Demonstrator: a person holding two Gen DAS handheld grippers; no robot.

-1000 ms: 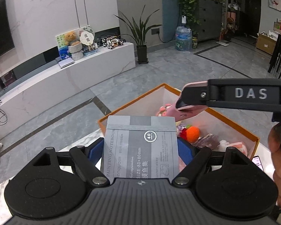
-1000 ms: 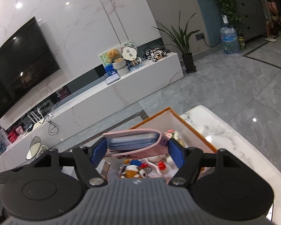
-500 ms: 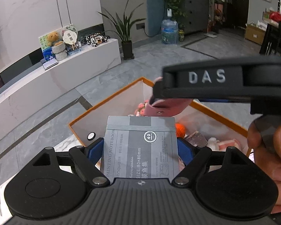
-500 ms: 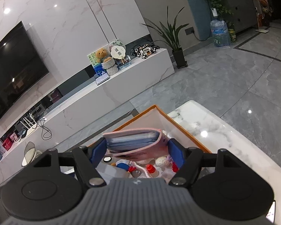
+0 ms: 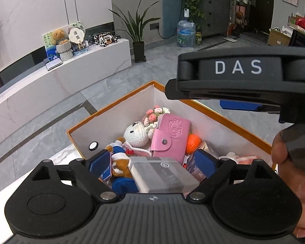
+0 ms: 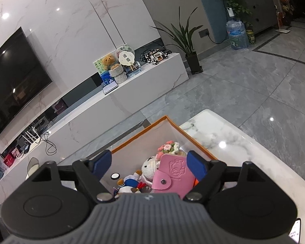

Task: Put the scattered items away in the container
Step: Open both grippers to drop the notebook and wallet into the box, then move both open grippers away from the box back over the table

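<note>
both grippers hang over the orange-rimmed container (image 5: 116,103), which serves as the landmark here.

change since one second ago:
- the left gripper (image 5: 152,162) held the grey notebook (image 5: 162,174) pinched between its blue pads. its jaws have just been opening and now stand spread, with the pads clear of the notebook. the notebook lies tilted inside the container, on top of a brown plush toy (image 5: 120,166), at the near side of the pile.
- the right gripper (image 6: 148,165) held the pink card wallet (image 6: 170,177). its jaws have just been opening and are now spread. the wallet rests inside the container, leaning against the white crochet doll (image 5: 136,133) and beside the orange ball (image 5: 193,141).

meaning for the task: both items appear released into the container. judged from this, the next step is to withdraw both grippers and look for items remaining outside it.

view differences:
- the left wrist view shows the notebook, the orange ball and the right gripper body from the side, with the person's hand (image 5: 294,162) around its handle. the right wrist view shows none of these clearly.
- the right wrist view shows the marble table (image 6: 223,138) beyond the far-right side of the container, and a phone edge (image 6: 295,231) at the near-right side. no loose item is visible on that stretch of table.
- the crochet flower bunch (image 6: 168,147) at the far corner of the container appears in both views.
</note>
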